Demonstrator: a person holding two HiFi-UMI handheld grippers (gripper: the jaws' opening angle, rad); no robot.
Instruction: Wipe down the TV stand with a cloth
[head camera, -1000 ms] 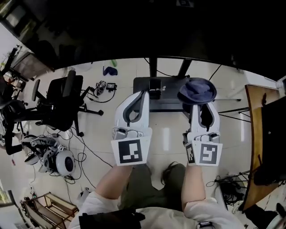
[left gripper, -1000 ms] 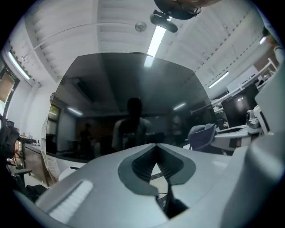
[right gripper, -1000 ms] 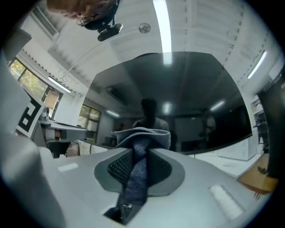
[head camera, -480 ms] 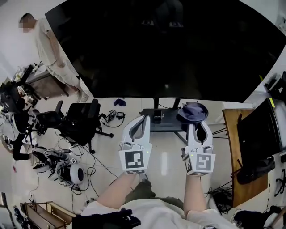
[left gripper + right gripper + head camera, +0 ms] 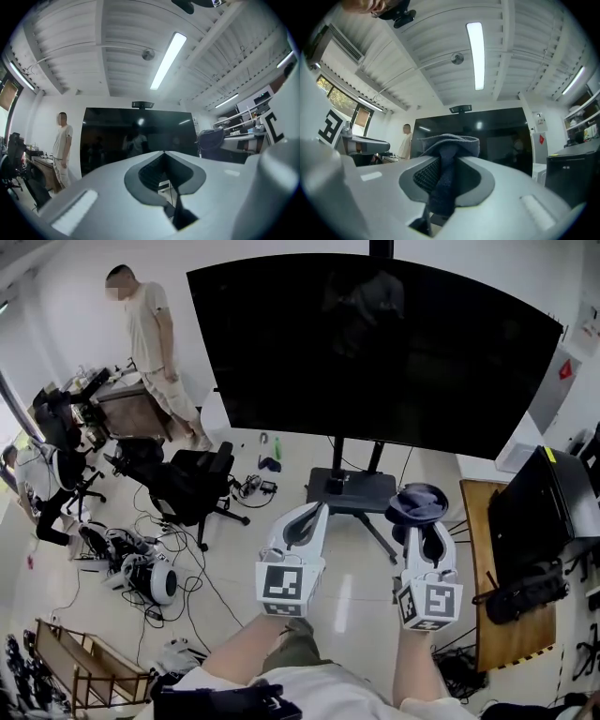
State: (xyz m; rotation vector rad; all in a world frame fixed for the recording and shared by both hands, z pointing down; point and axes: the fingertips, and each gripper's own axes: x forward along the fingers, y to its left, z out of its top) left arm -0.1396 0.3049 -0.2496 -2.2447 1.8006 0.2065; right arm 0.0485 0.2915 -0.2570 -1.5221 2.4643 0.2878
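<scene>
Dark-blue cloth point(image 5: 417, 502) pinched in my right hand-held gripper point(image 5: 424, 527), left hand-held gripper point(image 5: 313, 513) closed empty; black metal TV stand point(image 5: 352, 491) ahead looks unwiped.

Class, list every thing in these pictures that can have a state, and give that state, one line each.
left gripper: jaws together, nothing between them.
right gripper: jaws shut on the cloth.
cloth: bunched, pinched in the right jaws, off the stand.
TV: screen dark.
TV stand: upright on the floor, not touched by the cloth.
office chair: empty.
ceiling light: lit.
</scene>
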